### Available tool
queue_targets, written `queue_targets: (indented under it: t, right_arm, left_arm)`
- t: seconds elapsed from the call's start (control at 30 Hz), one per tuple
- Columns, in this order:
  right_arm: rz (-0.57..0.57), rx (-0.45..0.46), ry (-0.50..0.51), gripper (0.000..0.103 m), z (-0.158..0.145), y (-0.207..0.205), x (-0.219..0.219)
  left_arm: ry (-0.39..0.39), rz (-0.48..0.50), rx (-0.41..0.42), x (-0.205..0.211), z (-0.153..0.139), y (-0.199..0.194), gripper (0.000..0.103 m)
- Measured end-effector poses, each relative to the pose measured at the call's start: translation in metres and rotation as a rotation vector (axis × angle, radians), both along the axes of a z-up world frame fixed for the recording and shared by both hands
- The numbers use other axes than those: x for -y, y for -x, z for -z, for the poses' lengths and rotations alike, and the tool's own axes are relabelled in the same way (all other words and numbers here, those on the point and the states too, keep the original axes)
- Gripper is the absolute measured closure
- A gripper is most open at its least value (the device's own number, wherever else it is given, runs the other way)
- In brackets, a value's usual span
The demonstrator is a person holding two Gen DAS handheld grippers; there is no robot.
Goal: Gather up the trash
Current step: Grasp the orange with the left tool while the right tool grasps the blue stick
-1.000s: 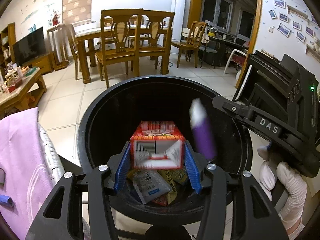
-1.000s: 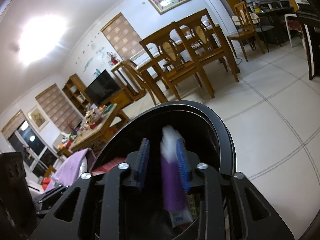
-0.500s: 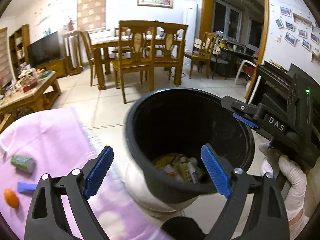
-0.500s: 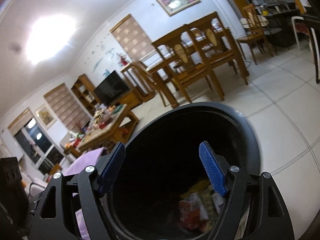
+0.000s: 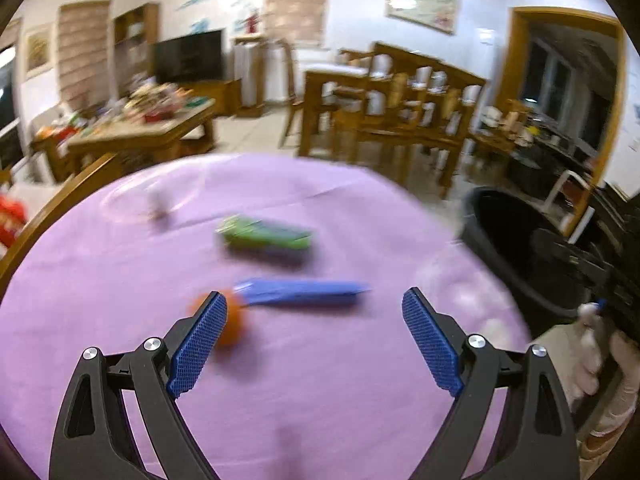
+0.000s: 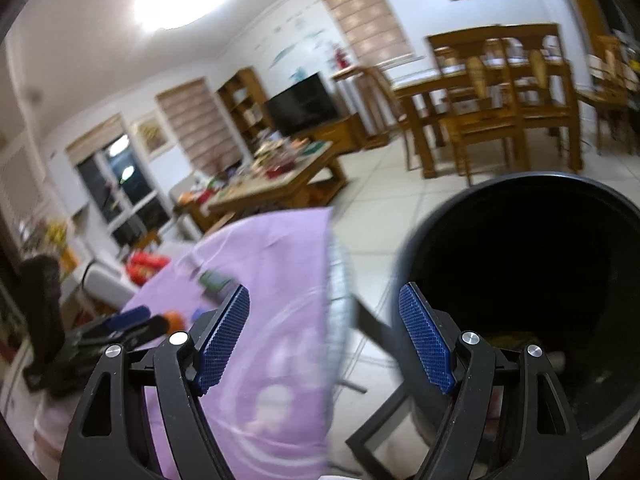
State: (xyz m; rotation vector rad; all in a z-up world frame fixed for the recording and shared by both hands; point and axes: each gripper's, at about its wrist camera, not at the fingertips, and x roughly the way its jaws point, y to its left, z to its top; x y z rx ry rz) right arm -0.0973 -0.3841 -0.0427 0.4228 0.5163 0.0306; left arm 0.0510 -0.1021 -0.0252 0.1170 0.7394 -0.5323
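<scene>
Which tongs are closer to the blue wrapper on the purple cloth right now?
Left. The left tongs hang open just short of the blue wrapper; the right tongs straddle the gap between cloth edge and black bin.

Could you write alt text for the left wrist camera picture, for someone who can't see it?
An open, empty left gripper hovers over a purple tablecloth holding a blurred green packet, blue wrapper and small orange object. A black trash bin stands at right.
</scene>
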Motion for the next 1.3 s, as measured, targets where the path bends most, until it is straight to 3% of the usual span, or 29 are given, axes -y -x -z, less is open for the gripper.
queue_targets:
  t: [0.13,0.33,0.57,0.87,1.0,1.13,1.23,1.3]
  right_arm:
    - [-0.105,-0.063,0.075,0.026,-0.005,-0.034,-0.052]
    - [-0.242,-0.156,0.206,0.026,-0.005,-0.074,-0.111]
    - [-0.381,-0.246,0.355,0.026,-0.001,-0.115,-0.155]
    - [-0.487,-0.364,0.476,0.048,0.025,-0.156,-0.194]
    - [-0.49,-0.381,0.493,0.048,0.026,-0.168,-0.201]
    - [-0.518,-0.395,0.455,0.064,0.029,-0.176,-0.2]
    - [-0.526,-0.394,0.449,0.085,0.025,-0.176,-0.202]
    - [-0.523,-0.392,0.447,0.087,0.026,-0.175,-0.199]
  left_arm:
    - [-0.028,-0.047,-0.065,-0.028,0.015,-0.024,0.016]
    - [-0.013,-0.028,-0.15,-0.039,0.03,-0.043,0.04]
    - [0.021,0.022,-0.163,-0.043,0.033,-0.043,0.066]
    - [0.059,-0.028,-0.092,-0.058,0.023,-0.036,0.067]
    - [0.065,-0.033,-0.086,-0.06,0.021,-0.038,0.067]
    - [0.066,-0.033,-0.075,-0.06,0.02,-0.038,0.067]
    - [0.072,-0.039,-0.075,-0.062,0.019,-0.038,0.067]
    - [0.072,-0.039,-0.069,-0.062,0.018,-0.037,0.067]
